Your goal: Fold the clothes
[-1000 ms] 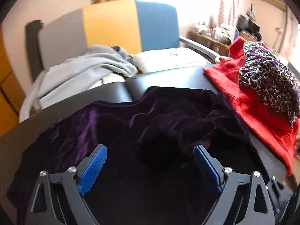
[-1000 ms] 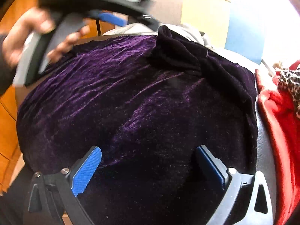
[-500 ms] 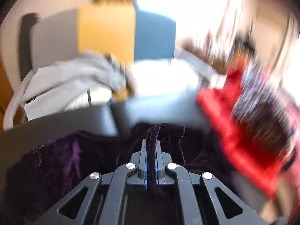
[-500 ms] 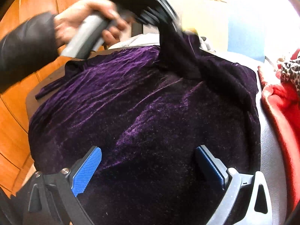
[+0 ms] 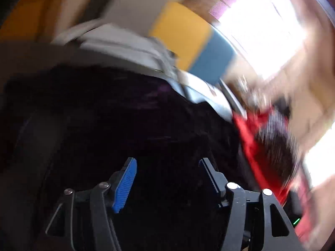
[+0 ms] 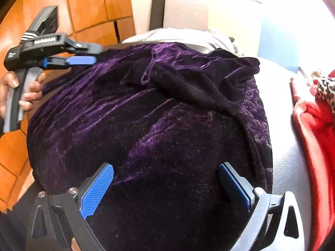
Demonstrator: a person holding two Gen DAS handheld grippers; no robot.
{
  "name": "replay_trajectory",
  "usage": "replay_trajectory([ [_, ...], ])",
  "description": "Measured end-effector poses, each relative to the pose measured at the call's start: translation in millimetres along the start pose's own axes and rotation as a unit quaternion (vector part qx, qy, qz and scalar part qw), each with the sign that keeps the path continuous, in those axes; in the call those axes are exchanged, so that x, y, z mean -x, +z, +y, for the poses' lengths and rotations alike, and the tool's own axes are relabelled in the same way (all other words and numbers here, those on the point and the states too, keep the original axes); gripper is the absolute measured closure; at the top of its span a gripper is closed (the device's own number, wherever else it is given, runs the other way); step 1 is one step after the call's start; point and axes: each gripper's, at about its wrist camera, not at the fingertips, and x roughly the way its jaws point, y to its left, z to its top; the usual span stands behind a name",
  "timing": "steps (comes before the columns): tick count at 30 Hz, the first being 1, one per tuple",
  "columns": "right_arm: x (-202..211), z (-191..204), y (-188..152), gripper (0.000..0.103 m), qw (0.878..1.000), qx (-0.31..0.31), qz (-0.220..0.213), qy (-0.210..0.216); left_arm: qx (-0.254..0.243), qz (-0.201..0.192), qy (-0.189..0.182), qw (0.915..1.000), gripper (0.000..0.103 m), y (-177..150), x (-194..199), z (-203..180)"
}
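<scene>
One purple velvet garment [image 6: 159, 108] lies spread across the dark worktop [image 6: 286, 152], with one fold of its cloth turned back over itself near the far edge. My right gripper [image 6: 165, 185] hangs just above its near part, jaws wide apart, both blue pads clear of the velvet and holding nothing. My left gripper [image 6: 83, 59] sits at the garment's far left corner, gripped by my left hand [image 6: 31, 92]. Its jaws have just been opening, and seen from its own wrist they stand partly apart with nothing pinched between them, only dark cloth below.

Beside the velvet, on the right, I count two more garments: one red garment [image 6: 314, 129] and one leopard-print piece [image 6: 326, 92] lying on top of it. Both are cut off by the right wrist view's edge. One pale grey garment [image 6: 188, 34] lies beyond the worktop, against a chair back [image 5: 182, 39] of grey, yellow and blue panels.

The left wrist view is badly smeared: the velvet [image 5: 129, 121] reads as a near-black mass there, the red and leopard pieces are streaks, and I cannot make out the worktop's edge. The velvet's near hem is hidden under my right gripper's frame. Orange wood panelling [image 6: 88, 6] fills the left background.
</scene>
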Motion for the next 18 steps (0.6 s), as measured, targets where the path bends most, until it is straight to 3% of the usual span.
replay_trajectory([
  [4, 9.9, -16.5, 15.3, 0.034, 0.999, -0.034, 0.008, 0.023, 0.052, 0.017, -0.016, 0.9984, 0.03, 1.0, 4.4, 23.2],
  [10, 5.4, -21.5, 57.9, 0.034, 0.999, 0.028, -0.021, -0.041, 0.048, 0.08, -0.04, 0.9949, 0.028, 5.7, -30.0, -0.8],
  [14, -20.8, -22.5, 82.4, 0.034, 0.996, 0.058, -0.007, -0.07, 0.018, 0.103, -0.015, 0.9944, 0.028, 4.3, -54.0, -20.7],
  [16, -31.2, -22.0, 87.3, 0.035, 0.996, 0.058, -0.002, -0.067, 0.003, 0.113, -0.002, 0.9935, 0.031, 2.8, -63.4, -27.4],
  [18, -39.4, -19.3, 90.1, 0.038, 0.995, 0.065, 0.001, -0.073, -0.015, 0.12, 0.012, 0.9926, 0.042, 1.3, -69.3, -33.4],
])
